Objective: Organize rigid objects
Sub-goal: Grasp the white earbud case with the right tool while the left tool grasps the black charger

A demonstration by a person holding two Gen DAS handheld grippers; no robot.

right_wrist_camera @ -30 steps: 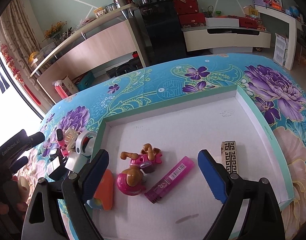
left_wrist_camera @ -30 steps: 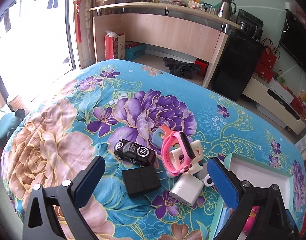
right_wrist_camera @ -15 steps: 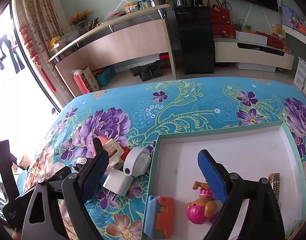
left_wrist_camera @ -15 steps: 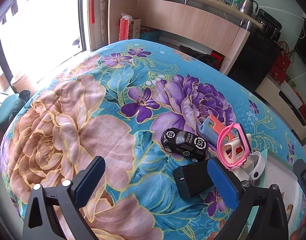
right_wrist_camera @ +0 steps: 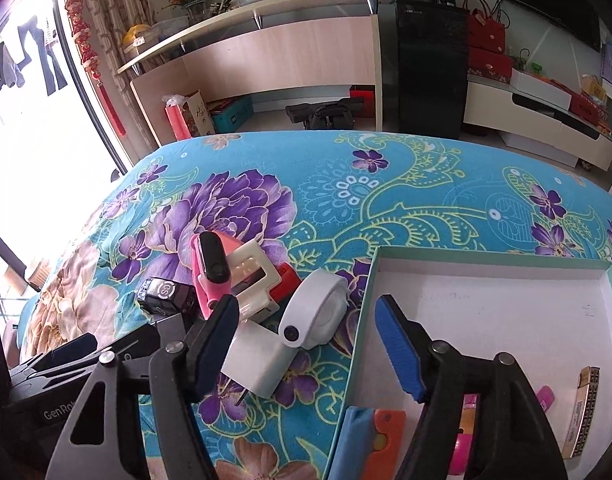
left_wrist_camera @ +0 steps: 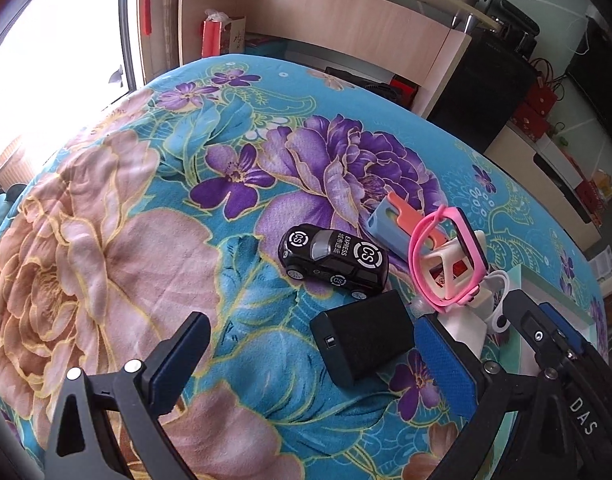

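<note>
A pile of small objects lies on the floral blanket: a black toy car, a black charger block, a pink watch on a white stand, a blue-and-orange folding piece, a white plug adapter and a white round device. My left gripper is open and empty, just in front of the black charger. My right gripper is open and empty, over the white adapter and round device, beside the tray's left rim.
The white tray with a green rim holds a blue-and-orange piece, a pink item and a patterned box. The left gripper's body sits at the right wrist view's lower left. A shelf unit and black cabinet stand behind.
My left gripper has swung left, then closed in on the black charger and car. My right gripper has moved left, from over the tray's contents to the pile beside the tray.
</note>
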